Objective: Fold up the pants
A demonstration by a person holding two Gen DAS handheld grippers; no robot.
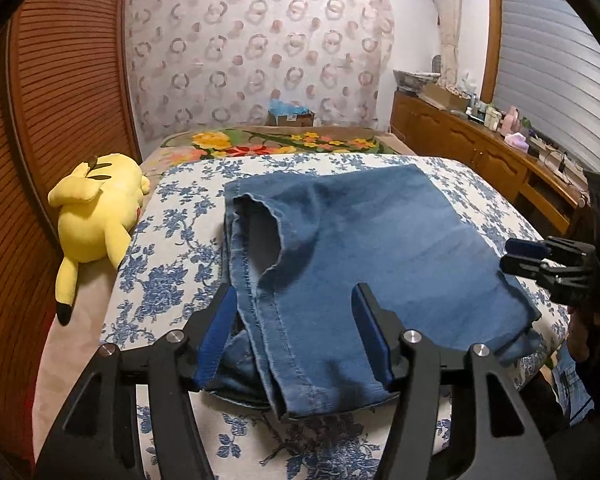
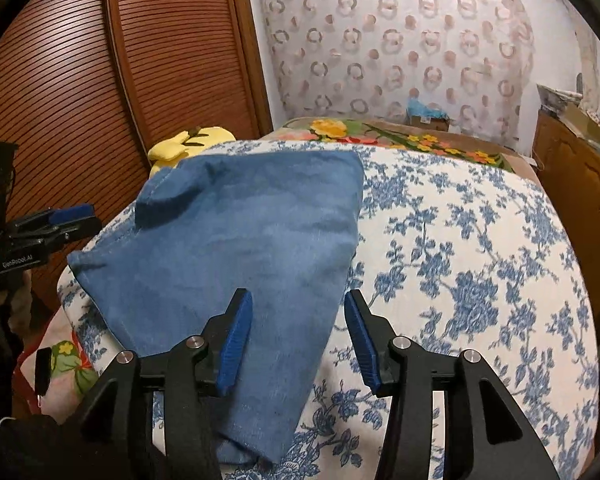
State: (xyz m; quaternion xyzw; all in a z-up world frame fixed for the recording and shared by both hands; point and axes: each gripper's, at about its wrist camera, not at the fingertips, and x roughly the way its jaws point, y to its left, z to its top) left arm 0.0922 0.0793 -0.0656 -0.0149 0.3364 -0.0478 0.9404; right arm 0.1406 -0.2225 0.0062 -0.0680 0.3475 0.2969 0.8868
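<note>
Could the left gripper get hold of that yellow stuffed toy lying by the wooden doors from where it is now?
Probably yes. The left gripper has its jaws open over the jeans, holding nothing, and the yellow plush toy lies uncovered off to its left with only bedspread between them.

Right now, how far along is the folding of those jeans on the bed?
Mostly done, it seems: the jeans lie doubled over in layers on the flowered bedspread. Nothing is in hand; the left gripper and right gripper both stand open above the denim. What may be left: one more fold, and tidying the hem that curls up.
</note>
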